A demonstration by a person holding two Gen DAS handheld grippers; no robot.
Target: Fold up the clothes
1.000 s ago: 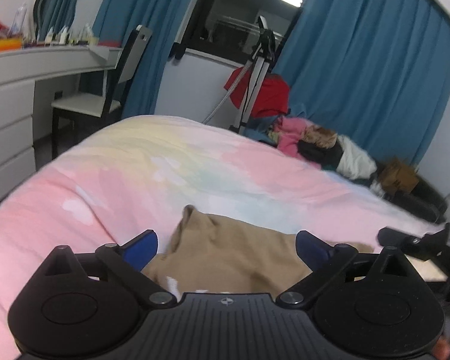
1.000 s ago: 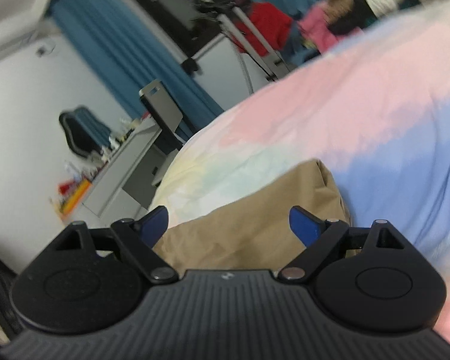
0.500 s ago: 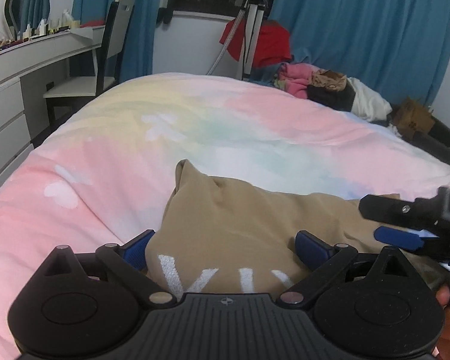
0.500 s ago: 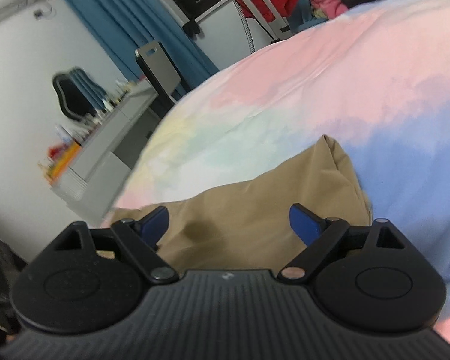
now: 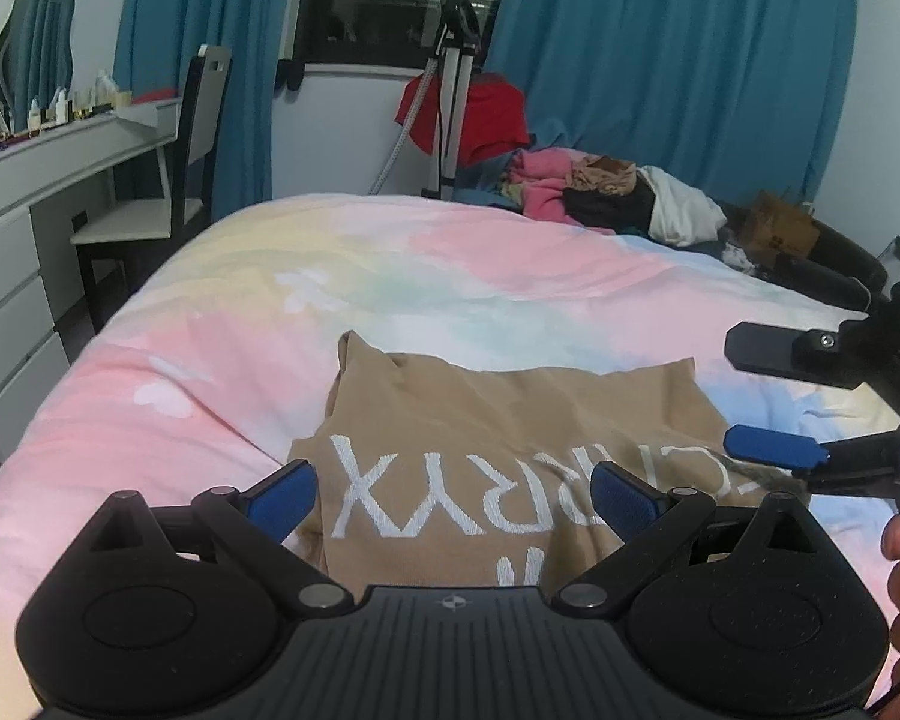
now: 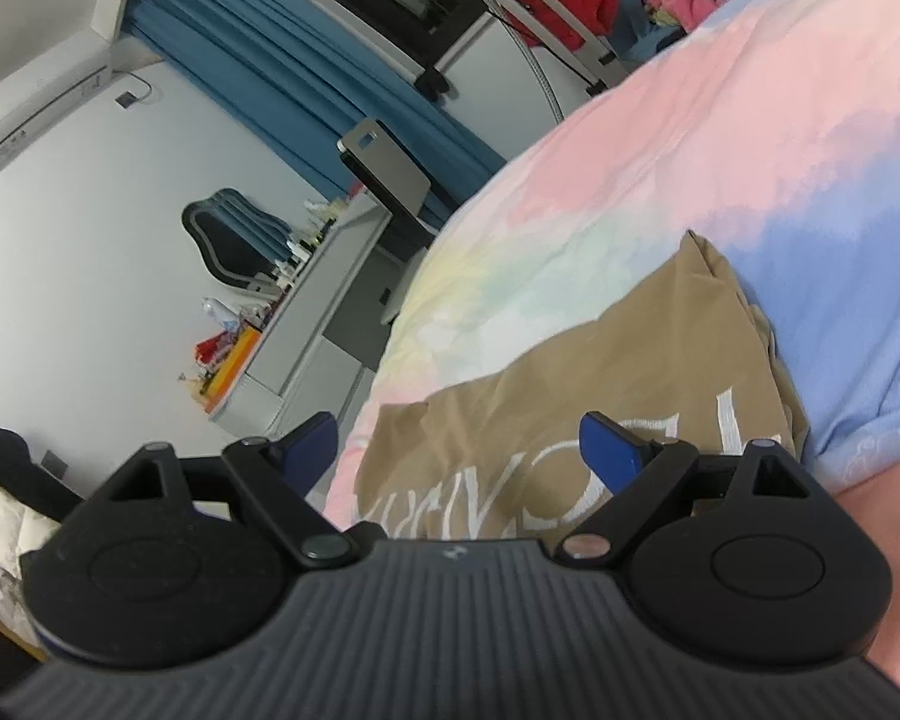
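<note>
Left wrist view, left gripper [image 5: 453, 495] spread, angled down over tan shirt [image 5: 510, 420]

Left wrist view sits low, level, close over the tan shirt [image 5: 510, 420], facing the curtains [image 5: 660, 60] at 12 o'clock. Right wrist view rolled, same shirt [image 6: 600, 372], desk [image 6: 306, 324] at 9.

The left gripper [image 5: 453, 495] points forward and downward, its blue pads [image 5: 282, 495] standing wide apart with nothing pressed between them; the right gripper [image 6: 456, 447] is rolled to one side, jaws likewise spread wide and gripping nothing. To the right of the left gripper, the right one reaches in sideways; a fingertip [image 5: 899, 540] shows behind it.
</note>
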